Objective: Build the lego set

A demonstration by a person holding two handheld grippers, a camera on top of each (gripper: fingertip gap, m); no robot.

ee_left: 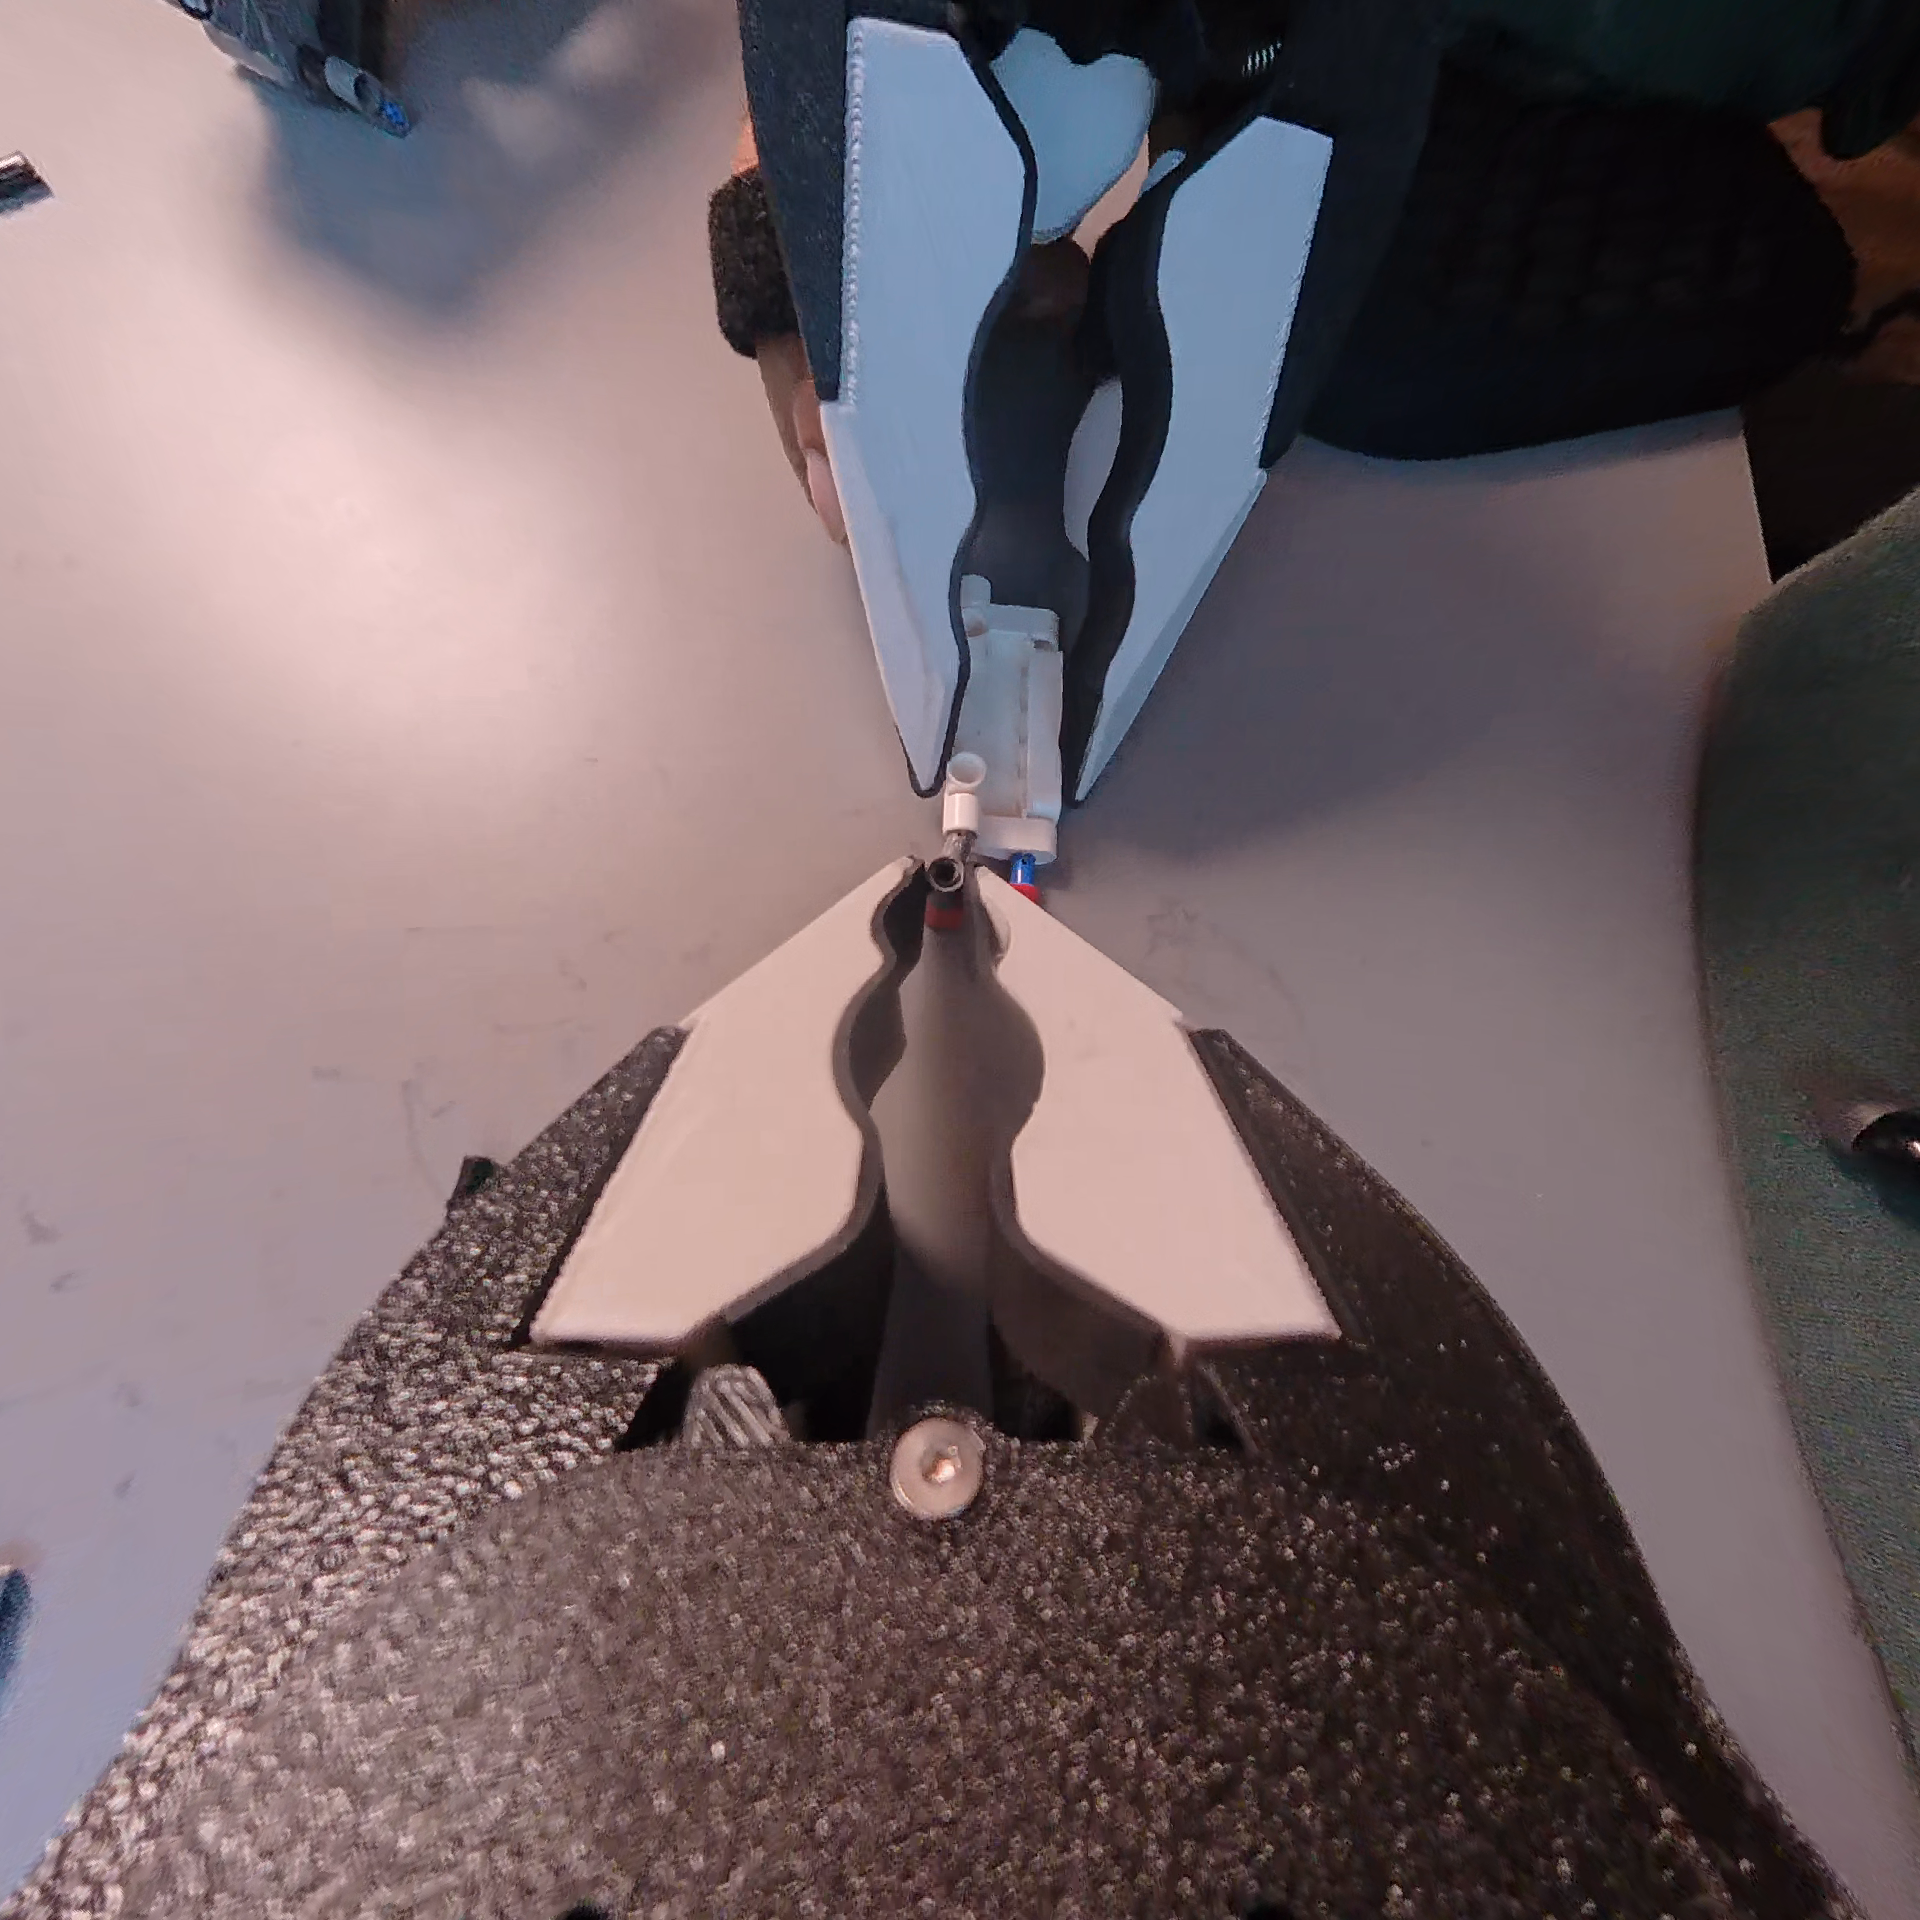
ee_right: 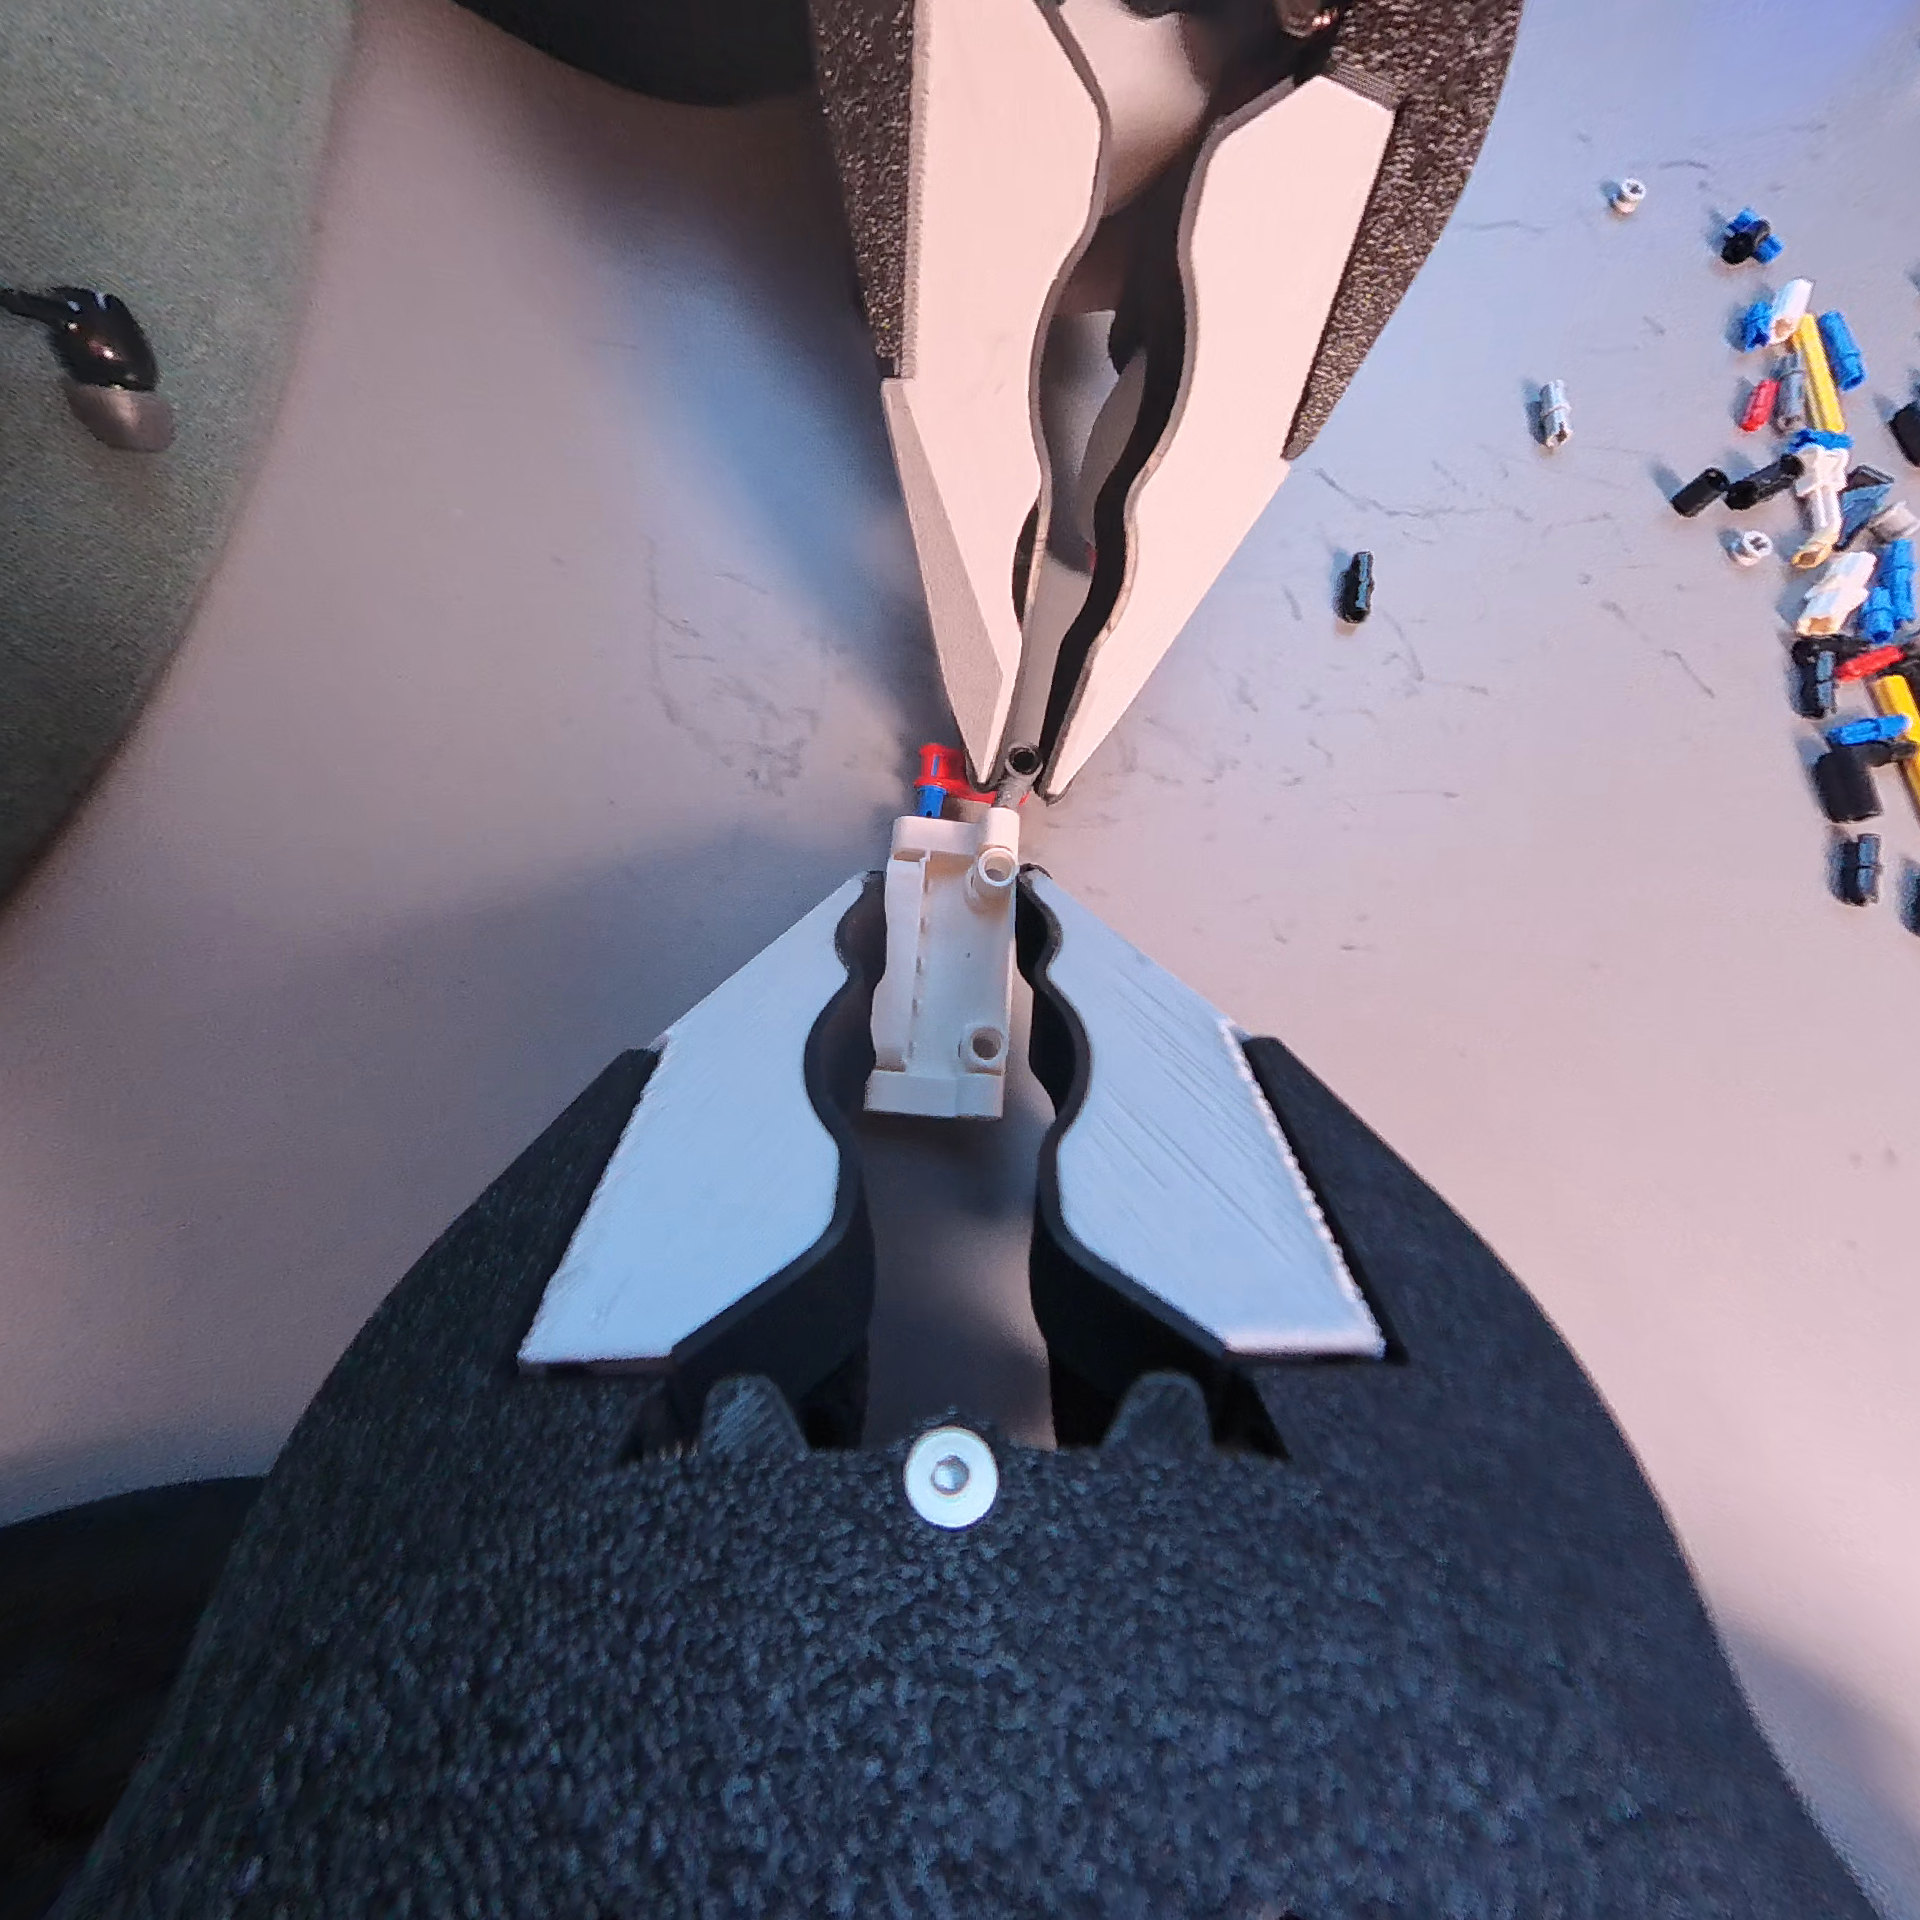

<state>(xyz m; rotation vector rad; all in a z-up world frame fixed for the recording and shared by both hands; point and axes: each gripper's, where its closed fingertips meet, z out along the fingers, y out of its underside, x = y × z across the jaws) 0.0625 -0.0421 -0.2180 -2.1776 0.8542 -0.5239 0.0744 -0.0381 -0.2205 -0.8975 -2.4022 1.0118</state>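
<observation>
My right gripper [ee_right: 940, 883] is shut on a white lego block [ee_right: 940, 977] that lies lengthwise between its fingers. Small red and blue pins [ee_right: 932, 781] stick out of the block's far end. My left gripper [ee_left: 948, 883] is shut on a small black tube piece [ee_left: 945, 871] with a red part under it. The two grippers meet tip to tip above the table. The black piece [ee_right: 1020, 758] touches a small white connector [ee_right: 997, 831] on the block's end. In the left wrist view the right gripper [ee_left: 992, 795] comes in from the top with the white block [ee_left: 1013, 707].
A pile of loose blue, black, yellow, red and white lego parts [ee_right: 1829, 540] lies at the right of the pale table [ee_right: 1455, 935]. A single black pin [ee_right: 1353, 587] lies nearer. A grey part-built piece [ee_left: 312, 73] is far left. A green cushion [ee_left: 1829, 935] borders the table. Only a small space, under 4 cm, lies between the two pairs of fingers.
</observation>
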